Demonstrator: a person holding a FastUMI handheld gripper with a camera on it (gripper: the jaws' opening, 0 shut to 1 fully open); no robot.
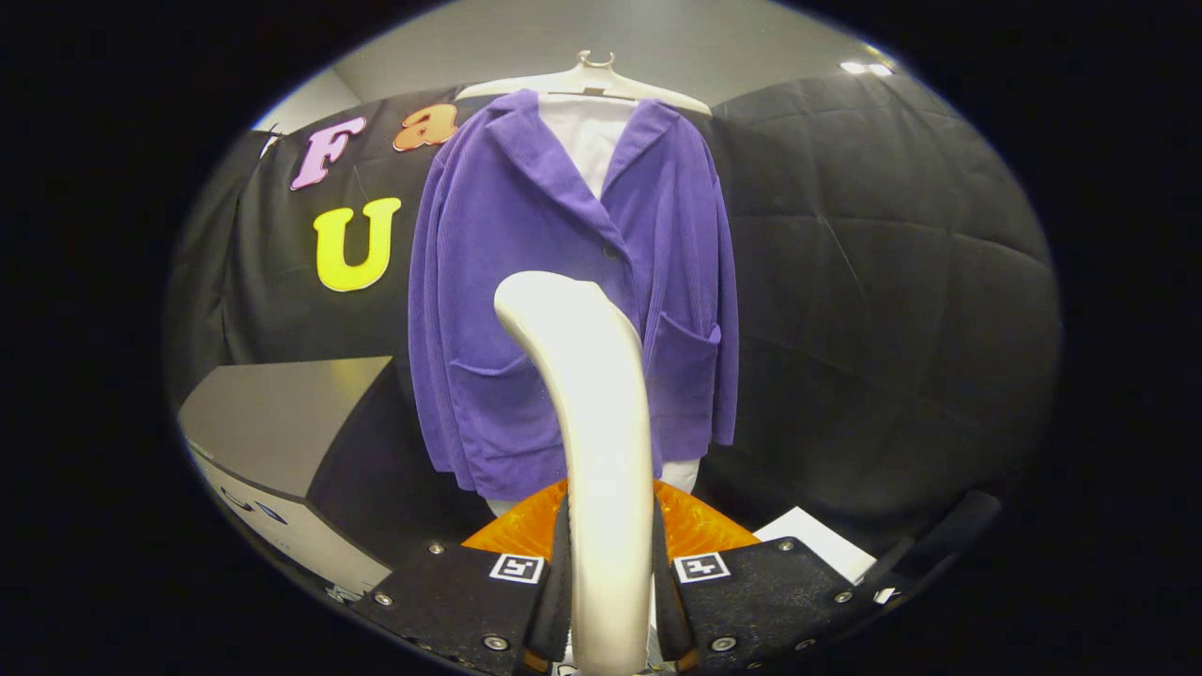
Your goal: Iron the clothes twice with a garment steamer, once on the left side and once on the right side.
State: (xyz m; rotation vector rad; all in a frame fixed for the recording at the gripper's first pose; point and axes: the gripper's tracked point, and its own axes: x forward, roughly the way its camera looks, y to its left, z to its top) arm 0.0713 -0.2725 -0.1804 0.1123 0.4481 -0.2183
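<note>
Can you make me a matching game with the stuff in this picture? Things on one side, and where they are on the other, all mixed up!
Things:
1. purple corduroy jacket
2. cream curved garment steamer handle
3. white shirt
4. grey box-shaped table

Places:
A. clamped between the gripper fingers
B. inside the jacket, peeking out at the collar
C. hanging on a white hanger beyond the fingers
D. beside the jacket, against the black quilted wall

Pairs: 1-C, 2-A, 3-B, 4-D
</note>
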